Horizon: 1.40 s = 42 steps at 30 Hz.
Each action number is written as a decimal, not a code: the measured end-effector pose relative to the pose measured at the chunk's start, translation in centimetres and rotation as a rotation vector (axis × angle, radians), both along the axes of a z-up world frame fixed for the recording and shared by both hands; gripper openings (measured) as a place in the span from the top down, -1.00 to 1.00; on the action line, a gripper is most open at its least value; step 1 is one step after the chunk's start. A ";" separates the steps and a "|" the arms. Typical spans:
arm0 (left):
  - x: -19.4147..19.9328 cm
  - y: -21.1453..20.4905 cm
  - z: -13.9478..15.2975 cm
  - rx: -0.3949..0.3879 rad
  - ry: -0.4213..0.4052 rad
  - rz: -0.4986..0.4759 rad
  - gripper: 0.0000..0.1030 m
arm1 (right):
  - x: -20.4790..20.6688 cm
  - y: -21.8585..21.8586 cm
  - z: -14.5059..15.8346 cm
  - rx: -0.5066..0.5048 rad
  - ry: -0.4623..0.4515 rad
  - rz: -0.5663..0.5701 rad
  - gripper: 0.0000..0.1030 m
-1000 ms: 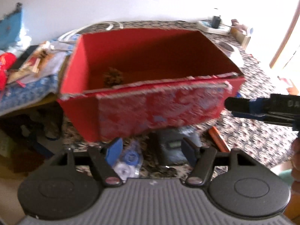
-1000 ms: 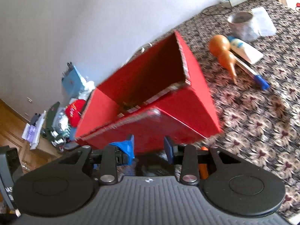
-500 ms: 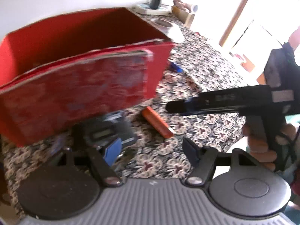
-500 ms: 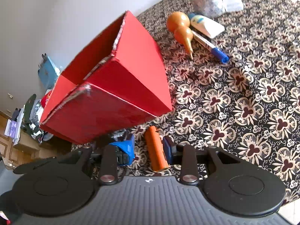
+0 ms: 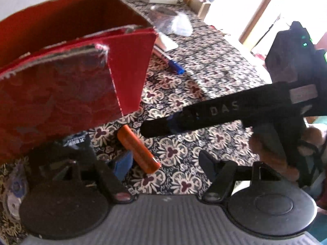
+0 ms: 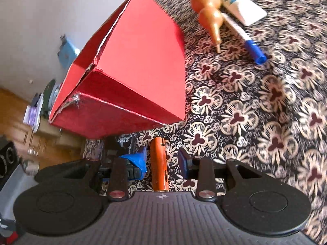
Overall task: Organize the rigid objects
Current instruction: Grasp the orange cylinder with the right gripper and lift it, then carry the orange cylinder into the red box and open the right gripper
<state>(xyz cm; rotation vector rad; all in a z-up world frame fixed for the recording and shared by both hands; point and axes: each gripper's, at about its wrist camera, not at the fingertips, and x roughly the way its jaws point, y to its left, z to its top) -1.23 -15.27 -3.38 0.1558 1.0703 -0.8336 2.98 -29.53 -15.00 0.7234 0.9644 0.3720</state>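
Orange and smooth, a short tube (image 6: 159,164) lies on the flowered tablecloth (image 6: 265,122) just in front of the red cardboard box (image 6: 130,77), at the table's near edge. The right claw (image 6: 162,160) straddles it with its blue-padded fingers spread on either side, apparently not yet touching. The step in hand looks like picking up this tube; the next move calls for closing squarely across its round, slippery body so it does not roll, then lifting it over the box's frayed rim. The left claw (image 5: 165,163) hangs open nearby, holding nothing. Farther back lie a glossy gourd (image 6: 208,12), a blue-capped pen (image 6: 243,36) and a white squeeze tube (image 6: 241,6).
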 end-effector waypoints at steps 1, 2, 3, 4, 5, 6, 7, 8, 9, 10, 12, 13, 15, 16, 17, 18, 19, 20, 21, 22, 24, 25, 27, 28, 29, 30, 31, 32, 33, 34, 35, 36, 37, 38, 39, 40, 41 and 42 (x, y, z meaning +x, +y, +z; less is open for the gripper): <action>0.2 -0.2 -0.3 0.008 0.007 0.017 -0.33 | 0.4 -0.1 -0.1 -0.003 0.000 0.024 0.68; 0.3 -0.6 -0.5 0.016 0.014 0.034 -0.28 | 0.8 -0.1 -0.3 -0.005 0.001 0.047 0.68; 0.4 -0.8 -0.8 0.024 0.022 0.050 -0.24 | 1.1 -0.1 -0.3 -0.004 0.002 0.070 0.68; 0.4 -1.0 -1.0 0.033 0.031 0.066 -0.16 | 1.5 -0.2 -0.4 -0.002 0.000 0.091 0.68; 0.5 -1.2 -1.2 0.041 0.027 0.083 -0.12 | 1.8 -0.2 -0.4 -0.003 -0.003 0.112 0.68; 0.5 -1.3 -1.4 0.051 0.026 0.097 -0.06 | 2.1 -0.2 -0.5 -0.006 -0.008 0.136 0.68; 0.6 -1.4 -1.6 0.064 0.030 0.112 0.03 | 2.3 -0.1 -0.5 -0.009 -0.013 0.160 0.68; 0.7 -1.4 -1.9 0.072 0.038 0.128 0.06 | 2.5 0.0 -0.5 -0.013 -0.019 0.180 0.68; 0.7 -1.3 -1.9 0.068 0.036 0.145 0.06 | 2.7 0.2 -0.6 -0.020 -0.027 0.200 0.68; 0.7 -1.3 -1.9 0.068 0.038 0.159 0.05 | 3.0 0.3 -0.7 -0.022 -0.037 0.217 0.69; 0.7 -1.3 -1.9 0.075 0.033 0.188 0.04 | 3.4 0.4 -0.7 -0.018 -0.044 0.245 0.69; 0.7 -1.4 -2.0 0.075 0.033 0.198 -0.02 | 3.7 0.4 -0.8 -0.014 -0.048 0.254 0.69; 0.6 -1.4 -1.9 0.070 0.034 0.217 -0.21 | 3.9 0.6 -0.9 0.000 -0.048 0.281 0.69; 0.5 -1.5 -2.0 0.073 0.029 0.229 -0.24 | 4.0 0.6 -1.0 0.006 -0.049 0.293 0.69; 0.4 -1.6 -2.0 0.080 0.019 0.236 -0.24 | 4.0 0.7 -1.0 0.010 -0.051 0.306 0.69; 0.3 -1.7 -1.9 0.090 0.008 0.239 -0.22 | 3.9 0.8 -1.0 0.014 -0.056 0.315 0.69; 0.1 -2.0 -2.0 0.105 -0.007 0.240 -0.12 | 3.8 0.9 -1.1 0.021 -0.059 0.323 0.69; -0.1 -2.3 -2.0 0.119 -0.022 0.241 -0.03 | 3.7 1.0 -1.2 0.026 -0.062 0.323 0.69; -0.2 -2.5 -2.1 0.132 -0.035 0.243 -0.03 | 3.7 1.0 -1.3 0.029 -0.067 0.321 0.69; -0.3 -2.7 -2.1 0.140 -0.045 0.246 -0.03 | 3.6 0.9 -1.4 0.036 -0.069 0.321 0.69; -0.4 -2.8 -2.2 0.151 -0.060 0.253 0.02 | 3.7 0.5 -1.7 0.067 -0.053 0.311 0.70; -0.5 -2.9 -2.2 0.159 -0.068 0.256 0.12 | 3.8 0.3 -1.9 0.084 -0.039 0.302 0.73; -0.5 -2.9 -2.2 0.168 -0.079 0.268 0.26 | 4.0 0.0 -2.3 0.117 -0.016 0.290 0.74; -0.5 -2.7 -2.2 0.170 -0.083 0.276 0.38 | 4.0 -0.1 -2.4 0.127 -0.008 0.287 0.74; -0.5 -2.7 -2.2 0.173 -0.086 0.283 0.50 | 4.0 -0.2 -2.5 0.134 -0.004 0.286 0.74; -0.4 -2.6 -2.1 0.174 -0.088 0.290 0.52 | 3.9 -0.2 -2.5 0.139 -0.001 0.287 0.74; -0.3 -2.4 -2.1 0.170 -0.085 0.297 0.56 | 3.9 -0.3 -2.6 0.145 0.003 0.286 0.73; -0.3 -2.3 -2.1 0.167 -0.084 0.302 0.59 | 3.8 -0.4 -2.7 0.157 0.008 0.284 0.69; -0.4 -2.3 -2.1 0.166 -0.085 0.306 0.60 | 3.7 -0.7 -2.9 0.177 0.015 0.279 0.68; -0.4 -2.3 -2.1 0.166 -0.086 0.310 0.61 | 3.7 -0.9 -3.1 0.194 0.026 0.268 0.68; -0.4 -2.2 -2.1 0.161 -0.083 0.313 0.62 | 3.6 -1.2 -3.2 0.212 0.037 0.259 0.68; -0.4 -2.2 -2.1 0.153 -0.078 0.315 0.62 | 3.6 -1.6 -3.4 0.230 0.049 0.248 0.68; -0.4 -2.2 -2.0 0.145 -0.073 0.319 0.62 | 3.5 -1.9 -3.6 0.247 0.060 0.235 0.68; -0.5 -2.3 -2.0 0.138 -0.068 0.322 0.62 | 3.5 -2.2 -3.8 0.261 0.069 0.222 0.68; -0.5 -2.3 -1.9 0.129 -0.064 0.323 0.62 | 3.4 -2.5 -3.8 0.268 0.073 0.214 0.68; -0.5 -2.4 -1.8 0.122 -0.063 0.324 0.62 | 3.3 -2.8 -3.9 0.273 0.075 0.207 0.68; -0.6 -2.4 -1.7 0.114 -0.064 0.324 0.62 | 3.2 -3.0 -3.9 0.278 0.078 0.199 0.68; -0.6 -2.5 -1.5 0.105 -0.068 0.325 0.64 | 3.1 -3.3 -4.0 0.284 0.081 0.189 0.68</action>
